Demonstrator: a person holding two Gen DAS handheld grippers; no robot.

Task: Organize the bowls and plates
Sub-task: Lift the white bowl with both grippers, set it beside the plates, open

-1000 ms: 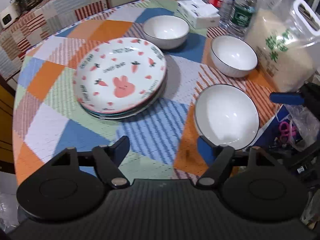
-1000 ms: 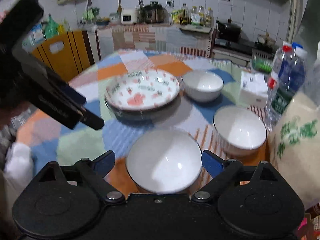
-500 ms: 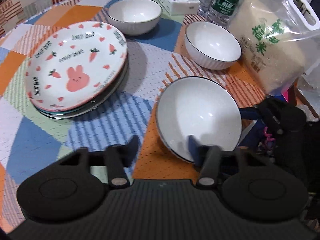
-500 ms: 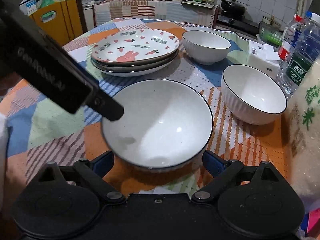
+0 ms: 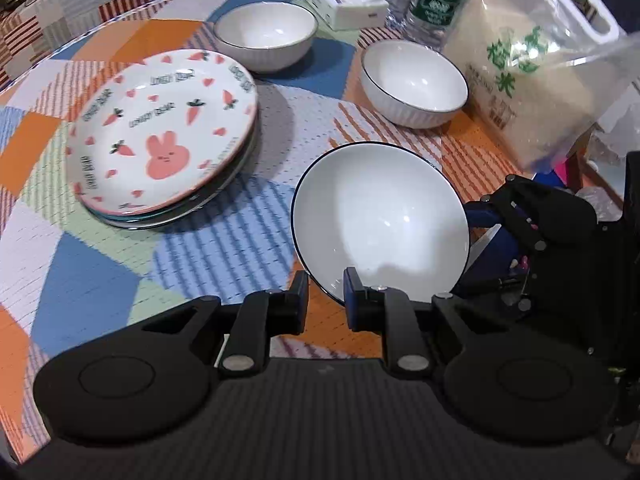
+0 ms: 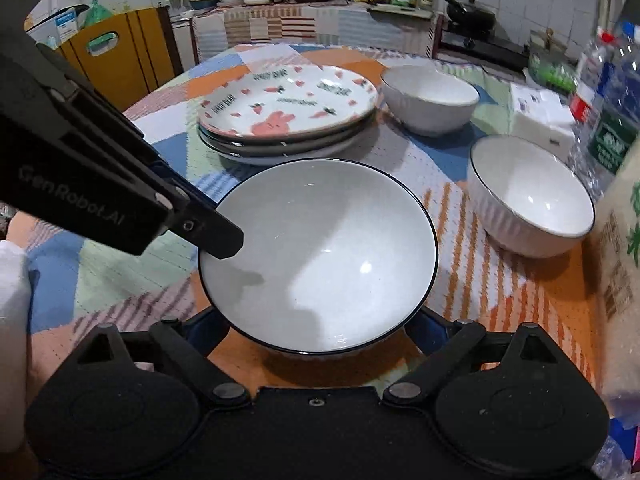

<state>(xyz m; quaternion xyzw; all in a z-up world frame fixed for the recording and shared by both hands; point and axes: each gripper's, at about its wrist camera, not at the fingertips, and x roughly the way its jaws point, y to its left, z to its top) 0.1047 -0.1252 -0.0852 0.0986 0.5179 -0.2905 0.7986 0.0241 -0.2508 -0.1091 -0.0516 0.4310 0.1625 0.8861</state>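
Observation:
A wide white bowl with a dark rim (image 5: 380, 220) sits at the near right of the table, also in the right wrist view (image 6: 320, 256). My left gripper (image 5: 326, 292) is shut on its near rim. My right gripper (image 6: 316, 328) is open, its fingers either side of the bowl's base. Two smaller white bowls (image 5: 414, 82) (image 5: 266, 34) stand further back. A stack of plates topped by a pink rabbit plate (image 5: 164, 132) lies to the left.
A bag of rice (image 5: 532, 80), water bottles (image 5: 434, 0) and a tissue box (image 5: 344, 0) crowd the right and far edge. The patchwork tablecloth (image 5: 80, 280) covers the table. A yellow chair (image 6: 116, 56) stands beyond the table.
My left gripper has moved right to the wide bowl and closed on its rim. My right gripper has moved in around the bowl's base, staying open.

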